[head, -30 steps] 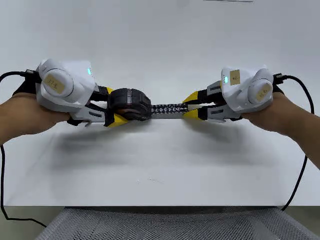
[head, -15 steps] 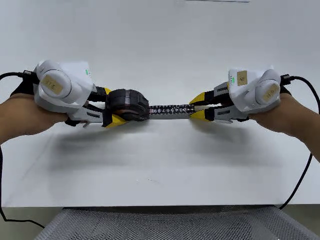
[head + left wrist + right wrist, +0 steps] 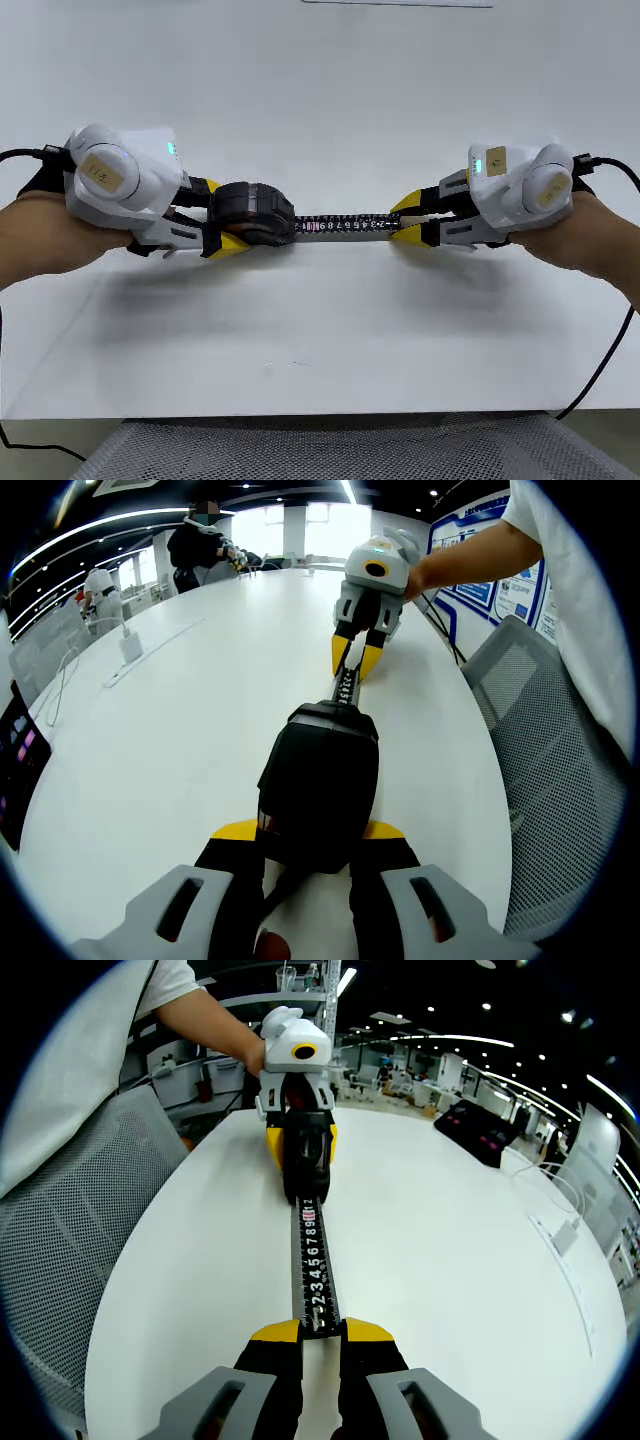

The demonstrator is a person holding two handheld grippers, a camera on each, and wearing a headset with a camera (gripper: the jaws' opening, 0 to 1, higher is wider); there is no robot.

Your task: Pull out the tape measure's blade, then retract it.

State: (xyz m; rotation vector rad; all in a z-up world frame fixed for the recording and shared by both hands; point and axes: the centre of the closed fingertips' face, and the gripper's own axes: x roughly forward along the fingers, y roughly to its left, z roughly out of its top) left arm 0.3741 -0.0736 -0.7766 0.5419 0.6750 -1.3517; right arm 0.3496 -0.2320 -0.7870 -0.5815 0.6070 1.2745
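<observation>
The tape measure [image 3: 255, 213], black-cased, is held over the middle of the bench [image 3: 320, 330], well back from its near edge; whether it touches the surface cannot be told. The left gripper [image 3: 224, 214] is clamped on the case, with its yellow-tipped jaws pressed against the case from opposite sides, as is seen up close in the left gripper view. The blade [image 3: 345, 222], dark with white numerals, is drawn out a short way and runs straight from the case mouth toward the right. Its free end is pinched by the right gripper [image 3: 405, 219], whose jaws are closed nearly together on the tip. In the right gripper view numerals 2 to 9 are read along the blade, and the case is seen at its far end. Each gripper is held in a hand, left and right of the tape. A black cable [image 3: 600, 370] is trailed off the bench's near right edge. A grey mesh chair [image 3: 330, 448] is seen below the near edge.
</observation>
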